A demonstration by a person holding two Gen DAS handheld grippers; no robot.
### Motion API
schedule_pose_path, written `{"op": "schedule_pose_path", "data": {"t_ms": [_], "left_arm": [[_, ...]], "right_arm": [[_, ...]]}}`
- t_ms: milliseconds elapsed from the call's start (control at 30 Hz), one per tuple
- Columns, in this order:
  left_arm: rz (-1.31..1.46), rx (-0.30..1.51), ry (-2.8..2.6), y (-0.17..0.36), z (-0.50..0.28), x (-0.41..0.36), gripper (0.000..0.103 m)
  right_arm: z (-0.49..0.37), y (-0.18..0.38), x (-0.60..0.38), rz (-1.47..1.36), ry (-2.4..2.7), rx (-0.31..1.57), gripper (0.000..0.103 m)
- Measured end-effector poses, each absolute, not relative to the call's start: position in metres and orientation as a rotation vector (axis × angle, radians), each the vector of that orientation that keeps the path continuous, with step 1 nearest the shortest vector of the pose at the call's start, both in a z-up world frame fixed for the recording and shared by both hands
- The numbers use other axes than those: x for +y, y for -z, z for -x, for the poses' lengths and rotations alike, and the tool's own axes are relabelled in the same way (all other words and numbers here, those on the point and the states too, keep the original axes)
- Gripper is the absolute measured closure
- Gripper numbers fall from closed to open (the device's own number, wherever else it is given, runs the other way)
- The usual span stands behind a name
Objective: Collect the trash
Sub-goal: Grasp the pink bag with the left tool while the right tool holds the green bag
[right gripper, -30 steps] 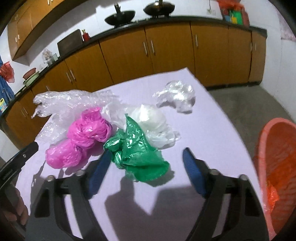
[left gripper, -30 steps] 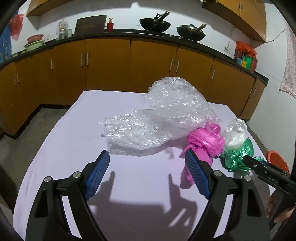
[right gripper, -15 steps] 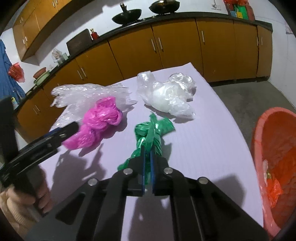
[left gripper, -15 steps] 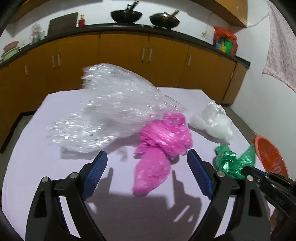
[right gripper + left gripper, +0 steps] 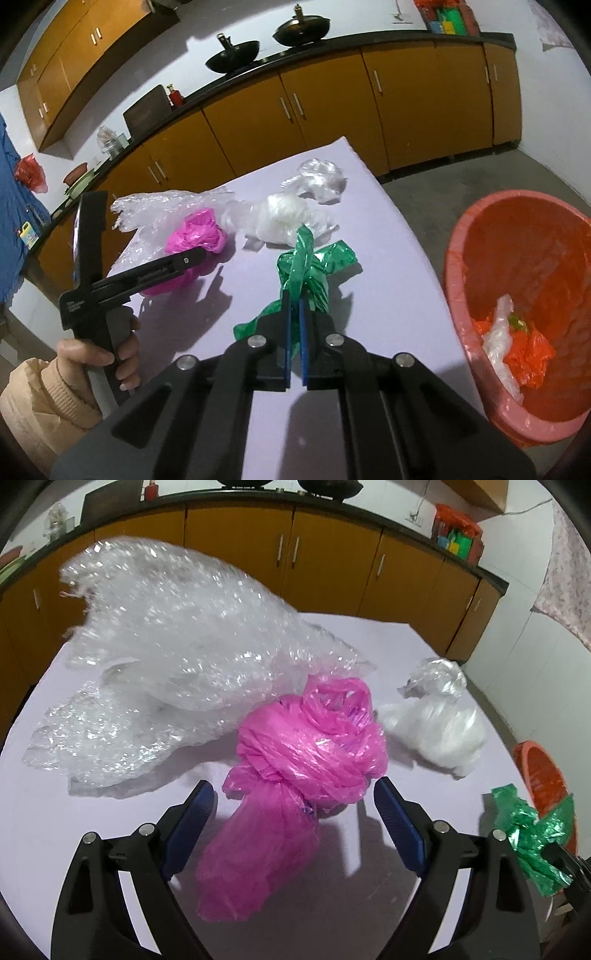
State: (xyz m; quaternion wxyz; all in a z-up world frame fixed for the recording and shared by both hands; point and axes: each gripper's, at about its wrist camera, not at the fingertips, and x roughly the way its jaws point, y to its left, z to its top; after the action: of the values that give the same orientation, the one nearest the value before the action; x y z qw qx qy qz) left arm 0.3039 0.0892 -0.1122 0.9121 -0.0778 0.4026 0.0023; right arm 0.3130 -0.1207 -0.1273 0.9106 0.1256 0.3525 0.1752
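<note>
Clamping the green bag (image 5: 314, 266), right claw (image 5: 294, 306); left claw (image 5: 293, 805) gapes astride pink bag (image 5: 295, 775).

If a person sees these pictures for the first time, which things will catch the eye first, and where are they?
First comes the crumpled bright pink plastic bag in the middle of the pale lilac table, lying between the open fingers of the left gripper. Next is the shiny green plastic bag pinched in the right gripper. Beside the table stands a round orange-red bin with a liner.
</note>
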Motion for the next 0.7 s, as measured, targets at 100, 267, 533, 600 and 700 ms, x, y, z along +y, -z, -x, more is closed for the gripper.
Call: {"op": "schedule_pose_path", "data": {"t_ms": [100,267,533,600,700], "left_arm": [[0.162,0.841,0.007,0.116,-0.304,0.088,0.037],[0.161,0.823,0.017,0.116,-0.293,0.088,0.065],[0.172,0.781,0.041,0.107,-0.258,0.089,0.074],[0.175,0.772,0.054,0.104,-0.246,0.086,0.074],[0.174,0.758,0.07,0.097,-0.231,0.082,0.074]], "right_arm": [[-0.313,0.128,-0.124,-0.262,-0.355,0.725,0.098],[-0.312,0.127,-0.128,-0.273,-0.349,0.718,0.098],[-0.302,0.12,-0.135,-0.279,-0.342,0.697,0.098],[-0.298,0.117,-0.138,-0.284,-0.337,0.689,0.098],[-0.29,0.11,-0.145,-0.293,-0.325,0.669,0.098]]}}
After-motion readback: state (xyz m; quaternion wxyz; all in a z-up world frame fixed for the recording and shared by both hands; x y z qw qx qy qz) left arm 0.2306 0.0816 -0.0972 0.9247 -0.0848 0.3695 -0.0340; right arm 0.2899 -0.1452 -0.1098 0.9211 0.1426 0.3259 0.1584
